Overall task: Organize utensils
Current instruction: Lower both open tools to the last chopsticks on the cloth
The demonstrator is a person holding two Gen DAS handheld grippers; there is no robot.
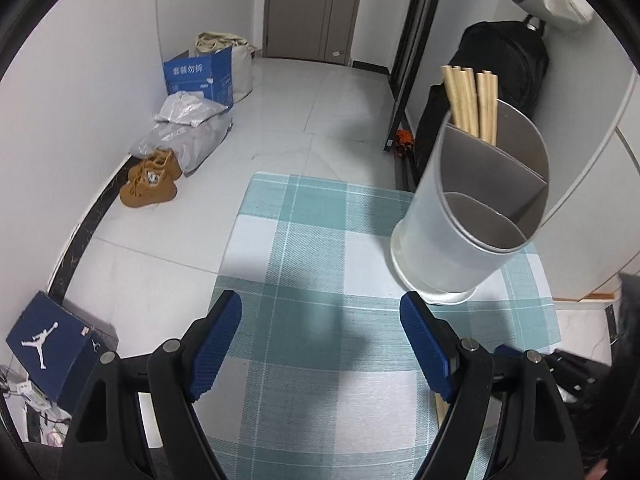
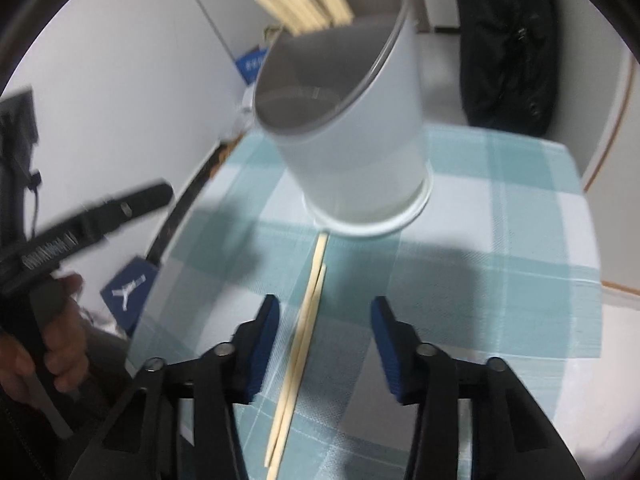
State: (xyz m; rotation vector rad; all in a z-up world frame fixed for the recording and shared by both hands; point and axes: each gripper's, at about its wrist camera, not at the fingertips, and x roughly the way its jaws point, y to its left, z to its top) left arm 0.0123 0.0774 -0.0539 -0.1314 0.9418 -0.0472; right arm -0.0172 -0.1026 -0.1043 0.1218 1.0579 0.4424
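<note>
Right gripper (image 2: 324, 344) jaws wide open, empty, straddling two light, stiff, slender pale wooden chopsticks (image 2: 304, 344); grasp mid-shaft advised.

Blurred throughout the right wrist view: utensil holder (image 2: 352, 120), bundled chopsticks (image 2: 308, 0) cropped by the top edge. Loose chopstick pair (image 2: 298, 364) cut off at the bottom edge. In the left wrist view, holder's far compartment floor (image 1: 500, 160) hidden behind dividers.

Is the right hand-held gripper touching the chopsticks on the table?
Apart. The right wrist view shows the chopsticks lying between the open right hand-held gripper fingers, with checked cloth visible on both sides.
</note>
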